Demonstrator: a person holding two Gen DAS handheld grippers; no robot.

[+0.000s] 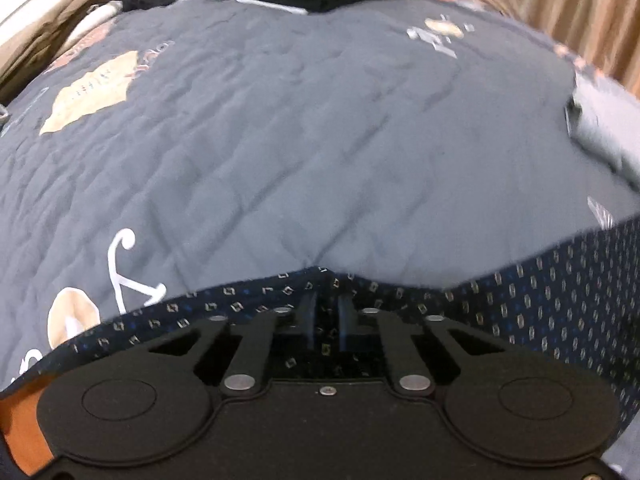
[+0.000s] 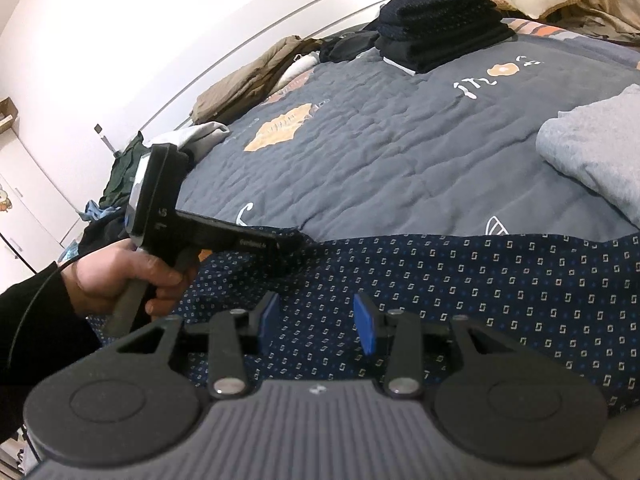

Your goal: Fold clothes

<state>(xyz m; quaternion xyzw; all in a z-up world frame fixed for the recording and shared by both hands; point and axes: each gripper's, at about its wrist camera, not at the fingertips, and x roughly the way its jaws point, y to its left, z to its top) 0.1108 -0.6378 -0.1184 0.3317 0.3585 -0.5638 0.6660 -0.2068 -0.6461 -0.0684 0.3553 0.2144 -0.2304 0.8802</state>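
Left gripper (image 1: 325, 304) pinching the far edge of a navy patterned cloth garment (image 2: 460, 288), right gripper (image 2: 318, 322) jaws spread above that garment, nothing between them, grey quilted bedspread (image 2: 400, 152) beyond both, folded dark clothes stack (image 2: 440, 24) far ahead.

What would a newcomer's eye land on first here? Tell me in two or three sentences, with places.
First, the dark blue patterned garment spread across the near edge of the grey quilted bedspread, with the left gripper shut on its far edge at the left. Next, the right gripper poised open above that cloth, blue pads apart. Beyond, a neat stack of dark folded clothes sits at the far side of the bed, and a grey garment lies at the right.
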